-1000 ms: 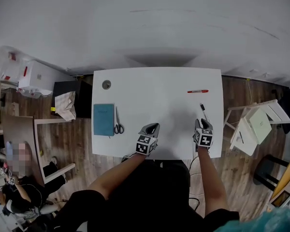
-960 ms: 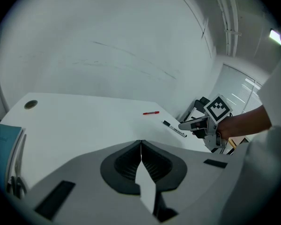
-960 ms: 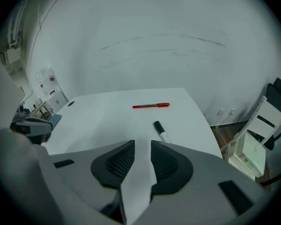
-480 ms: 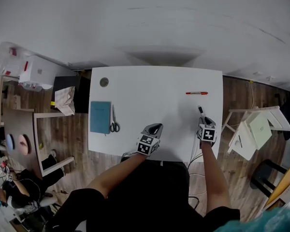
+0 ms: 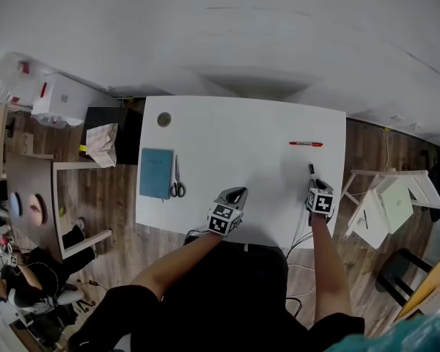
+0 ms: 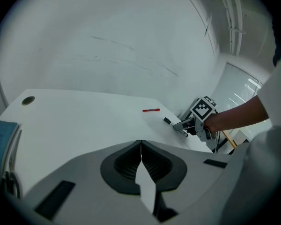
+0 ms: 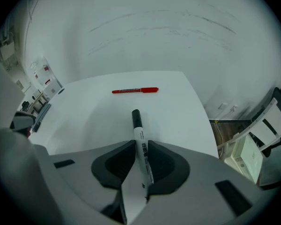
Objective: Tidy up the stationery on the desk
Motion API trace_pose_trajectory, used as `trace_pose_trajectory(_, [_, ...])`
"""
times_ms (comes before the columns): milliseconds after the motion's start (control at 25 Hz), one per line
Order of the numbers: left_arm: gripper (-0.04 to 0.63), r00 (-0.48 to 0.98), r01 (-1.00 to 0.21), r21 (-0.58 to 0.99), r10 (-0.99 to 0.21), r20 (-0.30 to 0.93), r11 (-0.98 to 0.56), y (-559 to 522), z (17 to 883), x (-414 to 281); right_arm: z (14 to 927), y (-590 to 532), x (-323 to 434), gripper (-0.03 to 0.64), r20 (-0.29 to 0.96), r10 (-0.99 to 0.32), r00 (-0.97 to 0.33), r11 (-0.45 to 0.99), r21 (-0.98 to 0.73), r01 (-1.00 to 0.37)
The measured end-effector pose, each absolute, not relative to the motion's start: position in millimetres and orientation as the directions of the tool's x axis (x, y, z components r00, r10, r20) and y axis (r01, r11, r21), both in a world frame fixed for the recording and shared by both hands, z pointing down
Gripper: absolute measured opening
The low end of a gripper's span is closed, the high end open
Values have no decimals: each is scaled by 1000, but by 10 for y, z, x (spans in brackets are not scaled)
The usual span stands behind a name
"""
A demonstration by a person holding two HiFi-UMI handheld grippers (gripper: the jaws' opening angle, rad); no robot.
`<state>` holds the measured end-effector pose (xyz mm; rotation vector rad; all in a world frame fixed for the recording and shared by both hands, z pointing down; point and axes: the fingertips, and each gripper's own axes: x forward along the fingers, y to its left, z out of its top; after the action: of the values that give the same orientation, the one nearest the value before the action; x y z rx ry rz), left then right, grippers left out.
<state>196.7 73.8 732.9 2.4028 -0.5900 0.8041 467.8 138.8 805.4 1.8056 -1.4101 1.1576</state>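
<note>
White desk (image 5: 242,152) | right gripper (image 7: 141,150) clamps black-capped marker (image 7: 137,128), print illegible | left gripper (image 6: 140,149) closed, empty

white desk (image 5: 235,127) against pale wall (image 5: 220,28); wood floor (image 5: 110,218); white chair (image 5: 392,196) right.

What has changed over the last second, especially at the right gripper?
The right gripper moved forward over the black marker, and its jaws now clamp the barrel, with the capped end sticking out ahead. The left gripper stayed shut and empty at the desk's near edge. The red pen, notebook and scissors haven't moved.
</note>
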Motion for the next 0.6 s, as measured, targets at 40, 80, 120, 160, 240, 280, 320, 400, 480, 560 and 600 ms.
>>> trace_pose_trajectory(40, [14, 726, -550, 345, -232, 647, -760, 734, 7327, 1947, 8049, 1385, 4658, 91, 883, -464, 69, -280, -72, -957])
trace_pose_trajectory(80, [14, 726, -552, 346, -233, 647, -759, 732, 7325, 1924, 8040, 1381, 4635, 85, 883, -464, 68, -278, -73, -958])
trace_pose_trajectory(120, [14, 725, -553, 346, -233, 648, -758, 731, 7324, 1899, 8028, 1374, 4607, 84, 882, -466, 67, -279, -74, -958])
trace_pose_trajectory(160, [14, 725, -553, 346, -233, 648, -758, 728, 7325, 1874, 8010, 1358, 4574, 83, 879, -471, 67, -279, -77, -957])
trace_pose_trajectory(240, [14, 725, -553, 345, -234, 648, -758, 715, 7324, 1828, 7957, 1306, 4493, 81, 870, -490, 63, -277, -87, -957])
trace_pose_trajectory(280, [14, 726, -553, 345, -236, 646, -758, 705, 7318, 1804, 7924, 1276, 4442, 81, 864, -500, 59, -274, -94, -957])
trace_pose_trajectory(320, [14, 727, -554, 346, -238, 644, -757, 698, 7312, 1778, 7890, 1246, 4380, 81, 859, -510, 52, -271, -102, -957])
trace_pose_trajectory(400, [14, 728, -559, 348, -244, 641, -752, 684, 7305, 1712, 7818, 1183, 4226, 81, 847, -531, 34, -262, -126, -957])
trace_pose_trajectory(480, [14, 727, -567, 350, -252, 639, -746, 657, 7301, 1623, 7755, 1113, 4031, 81, 836, -548, 13, -261, -156, -953])
trace_pose_trajectory(560, [14, 727, -573, 351, -261, 635, -741, 613, 7278, 1503, 7714, 1052, 3791, 80, 828, -561, -6, -269, -189, -944])
trace_pose_trajectory(600, [14, 727, -576, 352, -266, 633, -738, 589, 7264, 1430, 7705, 1024, 3652, 81, 825, -565, -14, -274, -204, -940])
